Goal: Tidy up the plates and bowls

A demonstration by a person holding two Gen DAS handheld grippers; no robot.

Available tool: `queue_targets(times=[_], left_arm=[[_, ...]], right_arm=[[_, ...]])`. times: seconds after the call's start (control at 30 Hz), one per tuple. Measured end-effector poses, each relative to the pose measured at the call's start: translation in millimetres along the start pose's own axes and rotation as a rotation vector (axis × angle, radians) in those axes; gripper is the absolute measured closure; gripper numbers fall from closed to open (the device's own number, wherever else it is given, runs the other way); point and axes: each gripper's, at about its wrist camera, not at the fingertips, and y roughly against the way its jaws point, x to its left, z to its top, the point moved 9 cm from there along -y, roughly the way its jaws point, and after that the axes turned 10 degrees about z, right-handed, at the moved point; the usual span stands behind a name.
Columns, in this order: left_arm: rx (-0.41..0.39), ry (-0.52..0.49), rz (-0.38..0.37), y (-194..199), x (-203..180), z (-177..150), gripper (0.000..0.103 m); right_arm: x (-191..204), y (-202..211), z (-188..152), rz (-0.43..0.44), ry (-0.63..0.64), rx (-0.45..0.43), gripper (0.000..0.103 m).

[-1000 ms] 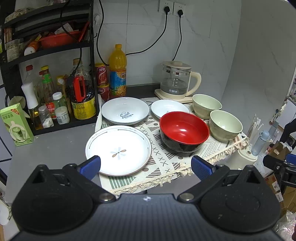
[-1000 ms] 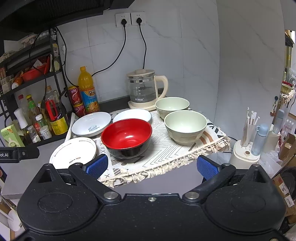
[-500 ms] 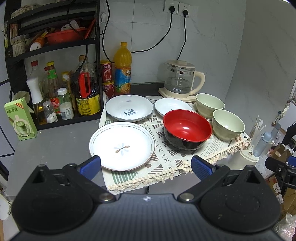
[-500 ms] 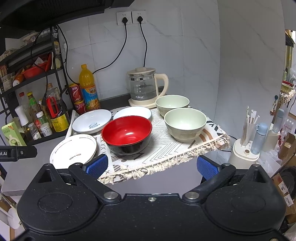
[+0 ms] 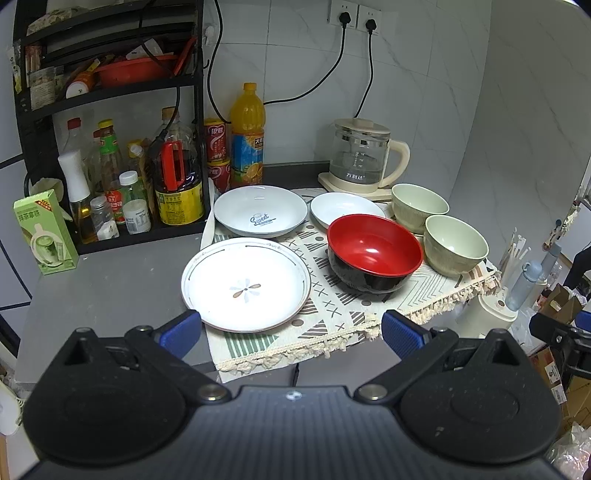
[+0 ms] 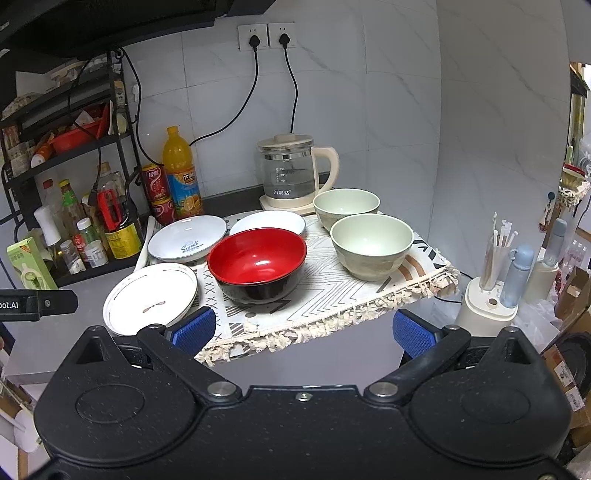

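Flower-pattern plate (image 5: 245, 284), left of red bowl (image 5: 375, 251): rigid, glossy, likely breakable; pinch rim. Left gripper (image 5: 291, 330), right gripper (image 6: 303, 328): fingers apart, empty.

Plates (image 5: 245, 283) lie left of bowls (image 5: 375, 251) on mat (image 5: 332, 314).

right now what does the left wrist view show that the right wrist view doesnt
Only the left wrist view shows the left gripper, open and holding nothing, and the cardboard boxes at the far right.

Only the right wrist view shows the right gripper, also open and holding nothing, the dark hood overhead, and the cluttered shelf at the right edge.

Both show the flower plate, the "Sweet" plate, the small white plate, the red bowl, two green bowls, the kettle and the orange bottle.
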Motion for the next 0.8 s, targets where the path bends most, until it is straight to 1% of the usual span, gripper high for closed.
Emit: queue_targets(times=[0.37,0.63,0.73,0.8], left_arm=[[0.005,0.0,0.009,2.2,4.1,-4.1,0.0],[0.014,0.015,0.02,2.3,6.8,-7.6,0.0],[0.009,0.019,0.037,4.6,7.6,-8.5,0.0],[0.01,0.023,0.032,5.1,6.9,-8.8,0.0]], right_arm=[[3.5,3.2,-0.8,0.001,0.0,-0.001,0.0],[3.2,4.8,-1.0,0.0,0.008,0.003,0.0],[1.5,5.1,-1.1,0.001,0.005,0.007,0.0],[1.6,5.3,-1.3,0.003,0.008,0.006,0.0]])
